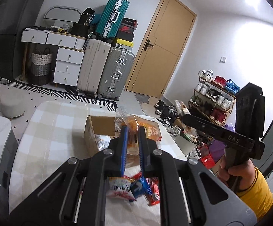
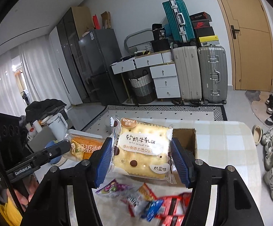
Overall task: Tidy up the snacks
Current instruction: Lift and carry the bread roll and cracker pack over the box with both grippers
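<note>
My left gripper (image 1: 133,132) is shut on the edge of a clear packet of orange bread (image 1: 136,124), held above an open cardboard box (image 1: 98,126) on the checked table (image 1: 61,116). My right gripper (image 2: 142,150) is shut on a square cracker packet (image 2: 142,146) with brown dots, lifted in front of the cardboard box (image 2: 185,137). A pile of loose snack packets (image 2: 147,199) lies on the table under both grippers, and the same snack packets (image 1: 132,188) show below the left fingers. The right wrist view has the left gripper (image 2: 65,146) with the bread packet (image 2: 85,146) at left.
Suitcases (image 1: 106,71) and white drawers (image 1: 68,66) stand against the far wall beside a wooden door (image 1: 164,47). A shoe rack (image 1: 215,98) and loose shoes (image 2: 272,141) crowd the floor to the right. A grey stool (image 1: 12,105) sits left of the table.
</note>
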Motion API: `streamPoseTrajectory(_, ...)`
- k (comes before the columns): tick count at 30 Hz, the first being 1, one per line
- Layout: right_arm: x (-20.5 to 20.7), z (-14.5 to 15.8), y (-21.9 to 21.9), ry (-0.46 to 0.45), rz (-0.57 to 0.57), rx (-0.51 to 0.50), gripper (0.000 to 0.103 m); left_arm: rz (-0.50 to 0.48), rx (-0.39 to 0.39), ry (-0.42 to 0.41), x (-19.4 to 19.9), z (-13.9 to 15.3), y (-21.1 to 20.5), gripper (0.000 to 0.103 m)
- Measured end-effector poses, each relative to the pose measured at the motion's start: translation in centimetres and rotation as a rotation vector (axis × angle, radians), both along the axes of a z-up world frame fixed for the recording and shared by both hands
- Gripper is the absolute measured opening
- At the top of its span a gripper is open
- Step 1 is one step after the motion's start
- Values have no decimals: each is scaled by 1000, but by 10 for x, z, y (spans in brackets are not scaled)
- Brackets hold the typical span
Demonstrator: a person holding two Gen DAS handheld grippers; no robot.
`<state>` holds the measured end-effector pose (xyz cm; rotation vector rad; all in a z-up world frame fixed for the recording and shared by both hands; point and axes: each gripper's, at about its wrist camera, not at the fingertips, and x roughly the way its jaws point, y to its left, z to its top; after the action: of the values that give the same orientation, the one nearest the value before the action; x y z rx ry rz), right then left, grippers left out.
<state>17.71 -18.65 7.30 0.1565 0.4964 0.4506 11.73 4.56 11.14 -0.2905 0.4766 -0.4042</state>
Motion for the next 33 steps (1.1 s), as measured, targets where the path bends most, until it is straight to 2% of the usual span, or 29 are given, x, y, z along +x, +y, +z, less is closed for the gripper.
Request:
streamPoseTrajectory(10, 72, 1, 11, 9, -7, -16, 62, 23, 17, 24, 91, -3, -14, 8)
streamPoseTrajectory(15, 110, -7, 13, 30, 3, -29, 62, 14, 29, 67, 141, -14, -22, 8)
streamPoseTrajectory(21, 152, -46, 15, 126, 15, -12, 62, -3, 71, 132, 196, -45, -42, 8)
streamPoseTrajectory(26, 179, -85, 12, 208, 13, 2, 62, -19, 104, 185, 226, -77, -55, 8)
streamPoseTrajectory(33, 194, -110, 12, 251, 19, -28, 62, -14, 131, 235, 259, -113, -65, 8)
